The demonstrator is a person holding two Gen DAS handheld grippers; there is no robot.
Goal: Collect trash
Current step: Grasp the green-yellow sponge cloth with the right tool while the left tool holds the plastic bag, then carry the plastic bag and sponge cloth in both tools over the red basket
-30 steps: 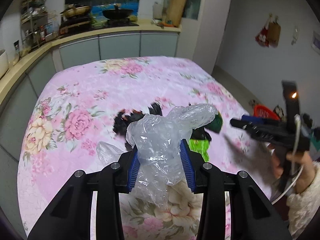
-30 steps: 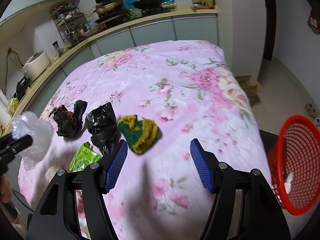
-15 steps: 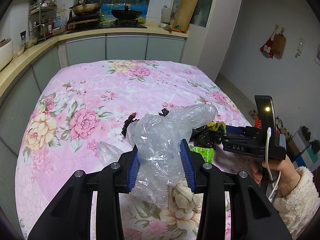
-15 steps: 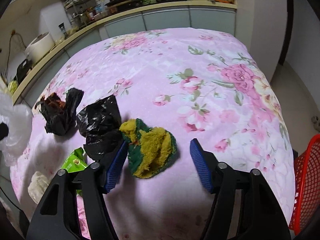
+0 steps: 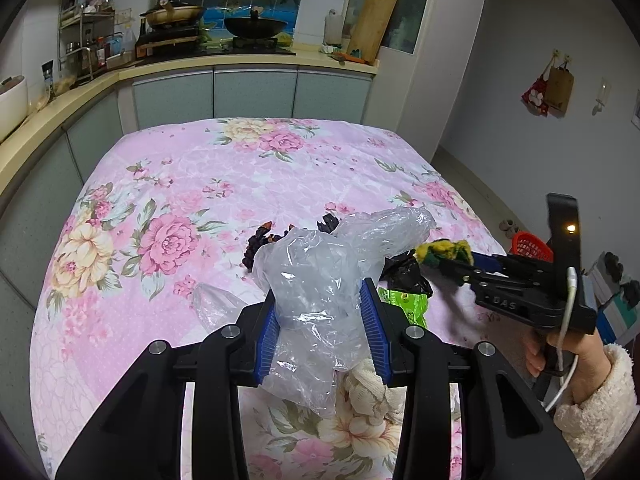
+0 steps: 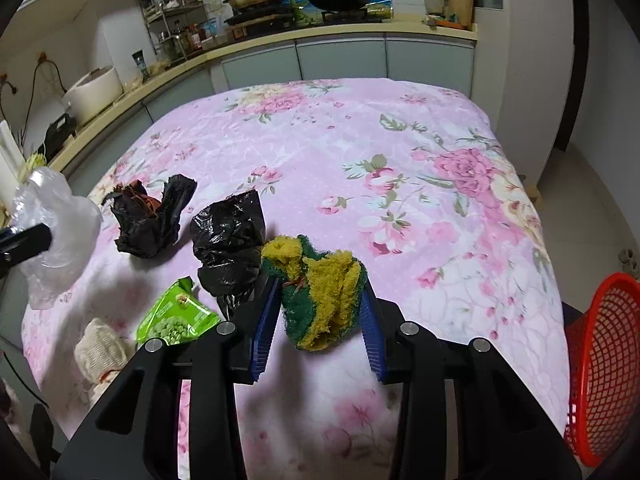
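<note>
The left claw [image 5: 322, 324] is clamped on a clear plastic bag [image 5: 316, 280] at lower centre. The right claw [image 6: 318, 322] is closing around a yellow-green scrubber [image 6: 320, 296] on the floral surface [image 6: 360, 140], pads touching its sides; red basket [image 6: 604, 364] at lower right.

Both grippers were built black, with blue ribbed pads [image 5: 371, 312] and silver screws. A white cable [image 5: 568, 344] and fluffy cream sleeve [image 5: 596, 412] were seen behind the right gripper [image 5: 442, 262].

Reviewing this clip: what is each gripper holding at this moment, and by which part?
The left gripper is shut on the clear plastic bag, pinched across its crumpled middle. The right gripper is closing around the yellow-green scouring pad, its pads flanking the lower half.
</note>
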